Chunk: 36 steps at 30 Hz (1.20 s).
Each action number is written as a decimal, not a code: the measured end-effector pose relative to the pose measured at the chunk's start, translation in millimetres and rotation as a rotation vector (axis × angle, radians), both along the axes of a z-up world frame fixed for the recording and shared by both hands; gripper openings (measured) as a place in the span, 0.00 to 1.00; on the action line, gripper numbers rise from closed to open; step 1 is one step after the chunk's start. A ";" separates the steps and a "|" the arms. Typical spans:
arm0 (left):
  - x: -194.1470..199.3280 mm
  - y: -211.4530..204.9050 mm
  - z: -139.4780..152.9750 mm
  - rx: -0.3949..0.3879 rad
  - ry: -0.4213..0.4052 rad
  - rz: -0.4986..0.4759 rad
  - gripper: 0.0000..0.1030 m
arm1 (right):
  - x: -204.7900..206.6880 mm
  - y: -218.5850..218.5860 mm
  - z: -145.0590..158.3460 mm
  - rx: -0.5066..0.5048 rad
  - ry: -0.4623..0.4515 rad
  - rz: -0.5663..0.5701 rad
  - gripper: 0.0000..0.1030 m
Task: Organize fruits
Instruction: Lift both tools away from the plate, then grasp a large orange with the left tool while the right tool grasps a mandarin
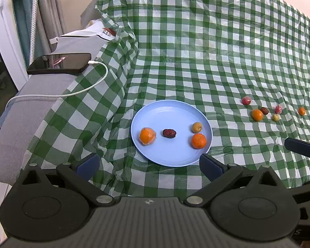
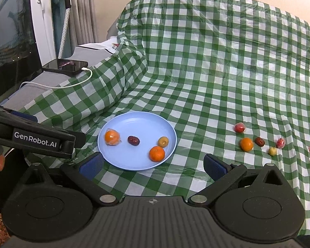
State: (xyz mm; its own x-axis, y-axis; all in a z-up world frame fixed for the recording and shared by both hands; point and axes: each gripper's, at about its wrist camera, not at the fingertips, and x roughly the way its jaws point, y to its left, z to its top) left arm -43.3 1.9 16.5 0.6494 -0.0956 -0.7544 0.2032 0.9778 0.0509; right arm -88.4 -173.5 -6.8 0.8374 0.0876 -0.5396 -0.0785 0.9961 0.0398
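Green-checked cloth (image 2: 217,62) | blue plate (image 2: 122,161) holds four fruits, gathered | six loose fruits (image 2: 246,144) at 3 o'clock, unsorted | left gripper (image 1: 148,165) and right gripper (image 2: 153,165) spread, empty, poised

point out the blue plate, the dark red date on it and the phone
blue plate (image 1: 167,159), left wrist view, bare near rim
date (image 1: 169,133), left wrist view, its middle
phone (image 2: 65,66), right wrist view, screen centre

Even soft indoor light, sharp focus, fisheye-bent edges.
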 end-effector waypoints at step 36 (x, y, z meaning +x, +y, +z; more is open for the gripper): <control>110.9 -257.5 -52.2 0.027 0.140 -0.364 1.00 | 23.9 -297.4 -72.7 0.090 -0.037 -0.726 0.99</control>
State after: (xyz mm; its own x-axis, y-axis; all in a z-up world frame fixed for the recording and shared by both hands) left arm 67.6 -255.6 -35.7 0.4669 -0.2795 -0.8390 0.5435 0.8391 0.0230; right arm -64.4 -470.9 -79.5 0.7192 -0.4536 -0.5263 0.5971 0.7909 0.1342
